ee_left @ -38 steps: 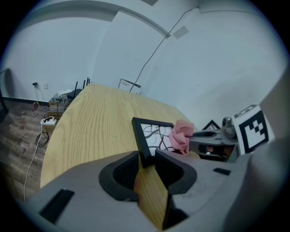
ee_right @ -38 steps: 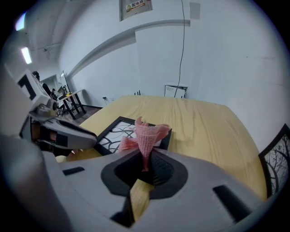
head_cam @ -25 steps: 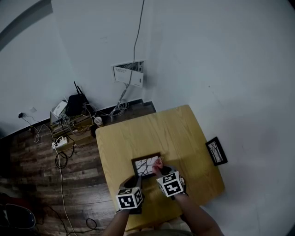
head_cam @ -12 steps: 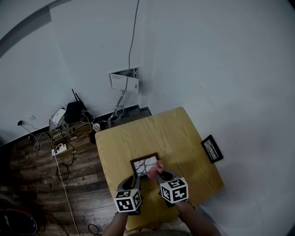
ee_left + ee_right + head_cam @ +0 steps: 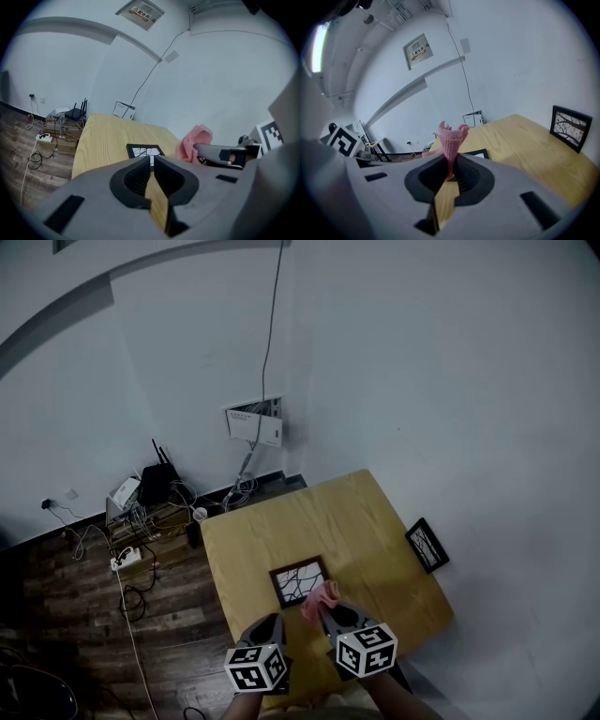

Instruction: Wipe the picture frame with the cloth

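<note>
Right claw is clenched on the pink cloth — the fabric is pinched between the jaws and fans out above their tips. On the left claw the jaws have just been closing and now stand together, with nothing between them. Both claws sit side by side over the near edge of the wooden table, apart from each other.

From up top I see the picture frame lying flat on the table just beyond the claws. It has a black border and a pale print with dark branching lines. The cloth sits at its near right corner — I can't tell whether the two touch. A second black frame stands at the table's right edge, by the white wall. At the far left, a router and a tangle of cables rest on the wood floor.
</note>
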The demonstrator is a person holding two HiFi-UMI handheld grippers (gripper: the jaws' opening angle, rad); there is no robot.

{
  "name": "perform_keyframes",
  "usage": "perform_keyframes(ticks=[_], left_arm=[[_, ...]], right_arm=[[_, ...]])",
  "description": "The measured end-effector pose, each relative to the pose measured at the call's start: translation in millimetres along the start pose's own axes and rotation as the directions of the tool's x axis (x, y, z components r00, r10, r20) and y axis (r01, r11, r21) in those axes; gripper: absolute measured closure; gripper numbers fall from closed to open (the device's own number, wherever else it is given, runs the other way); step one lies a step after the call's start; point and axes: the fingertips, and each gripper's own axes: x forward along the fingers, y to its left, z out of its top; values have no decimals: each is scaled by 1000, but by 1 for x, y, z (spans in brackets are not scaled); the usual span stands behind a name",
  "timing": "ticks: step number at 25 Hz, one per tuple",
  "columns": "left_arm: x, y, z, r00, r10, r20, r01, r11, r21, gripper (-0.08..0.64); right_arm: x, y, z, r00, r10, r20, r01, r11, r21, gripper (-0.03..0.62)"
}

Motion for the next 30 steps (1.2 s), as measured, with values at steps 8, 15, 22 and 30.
perform_keyframes(ticks=[8, 15, 22, 30], left_arm=[[-34, 2, -1, 1000, 4, -3, -4, 1000, 17, 554], [-66, 3, 9, 999, -2, 39, 2, 1000, 0, 554], [-81, -3, 8, 998, -31, 52, 31, 999, 8, 554], [-80, -9, 12, 997, -52, 53, 51, 998, 22, 554]], right_arm=[[-25, 46, -5, 996, 85, 13, -83, 991, -107, 574], [-42, 77, -10, 990, 138, 5, -136, 979, -149, 574], [-51, 96, -10, 987, 158, -11, -157, 965, -211, 575], [-52, 99, 1, 989, 148, 26, -139, 966, -219, 575]])
